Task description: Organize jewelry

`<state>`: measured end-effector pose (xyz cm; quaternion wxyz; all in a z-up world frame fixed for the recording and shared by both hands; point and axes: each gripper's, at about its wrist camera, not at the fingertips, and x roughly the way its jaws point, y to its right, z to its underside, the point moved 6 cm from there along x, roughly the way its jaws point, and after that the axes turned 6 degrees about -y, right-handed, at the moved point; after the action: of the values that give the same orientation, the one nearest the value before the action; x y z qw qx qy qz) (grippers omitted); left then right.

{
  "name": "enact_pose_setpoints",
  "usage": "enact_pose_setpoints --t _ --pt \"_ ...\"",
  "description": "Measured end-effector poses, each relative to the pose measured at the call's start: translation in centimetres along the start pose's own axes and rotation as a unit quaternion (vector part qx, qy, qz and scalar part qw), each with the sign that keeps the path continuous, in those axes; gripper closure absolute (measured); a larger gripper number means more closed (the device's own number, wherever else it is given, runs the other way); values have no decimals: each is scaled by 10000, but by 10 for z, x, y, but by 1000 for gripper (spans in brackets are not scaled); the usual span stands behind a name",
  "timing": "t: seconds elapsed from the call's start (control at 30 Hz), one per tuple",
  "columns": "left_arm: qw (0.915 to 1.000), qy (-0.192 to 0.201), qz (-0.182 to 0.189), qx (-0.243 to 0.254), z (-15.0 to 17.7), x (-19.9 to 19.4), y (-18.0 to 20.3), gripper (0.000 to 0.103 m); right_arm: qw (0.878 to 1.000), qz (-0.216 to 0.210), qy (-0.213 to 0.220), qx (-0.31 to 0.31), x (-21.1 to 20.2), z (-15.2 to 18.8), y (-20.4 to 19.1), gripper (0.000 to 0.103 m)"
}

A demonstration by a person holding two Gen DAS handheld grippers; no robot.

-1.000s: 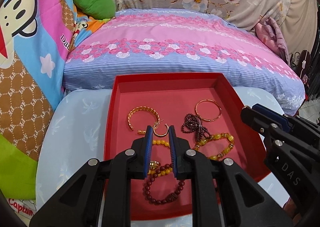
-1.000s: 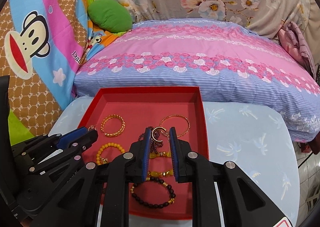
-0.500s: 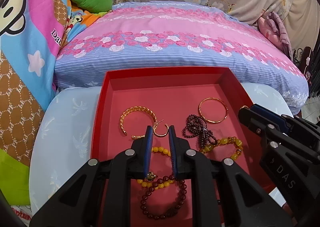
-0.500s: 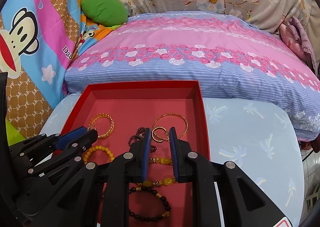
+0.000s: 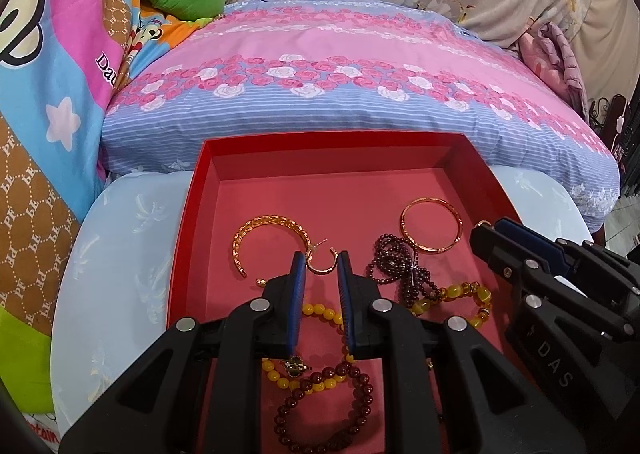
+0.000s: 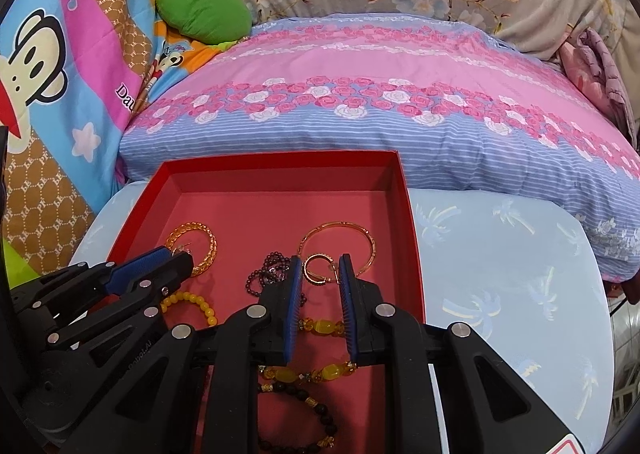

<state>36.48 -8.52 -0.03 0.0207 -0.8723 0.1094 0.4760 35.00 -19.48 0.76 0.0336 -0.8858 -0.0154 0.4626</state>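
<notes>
Each gripper pinching a small gold hoop earring over the red tray

Left gripper (image 5: pixel 321 265) and right gripper (image 6: pixel 321 268), both narrow, hold gold hoop earrings (image 5: pixel 321 263) (image 6: pixel 318 269) above the shallow red cardboard tray (image 5: pixel 336 144); bangles and bead bracelets already lie inside, earrings not yet placed.

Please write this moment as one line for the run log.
left gripper: shut on gold hoop earring | right gripper: shut on second hoop earring | both over red tray
</notes>
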Motion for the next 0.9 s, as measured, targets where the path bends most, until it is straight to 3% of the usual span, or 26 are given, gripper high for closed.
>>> enact_pose_setpoints --t 0.33,0.4,0.5,0.9 --pt "10000 39 -86 14 -2 0 1 87 10000 11 -2 13 2 0 -1 85" --pt "9999 40 -119 7 -2 0 1 84 10000 21 14 7 1 0 -1 83" --pt "9998 93 -195 -21 -2 -3 0 69 10000 34 46 -2 -2 0 -2 78" --pt "9995 197 -241 -9 -1 -23 3 66 9998 78 156 -34 -27 4 -5 74"
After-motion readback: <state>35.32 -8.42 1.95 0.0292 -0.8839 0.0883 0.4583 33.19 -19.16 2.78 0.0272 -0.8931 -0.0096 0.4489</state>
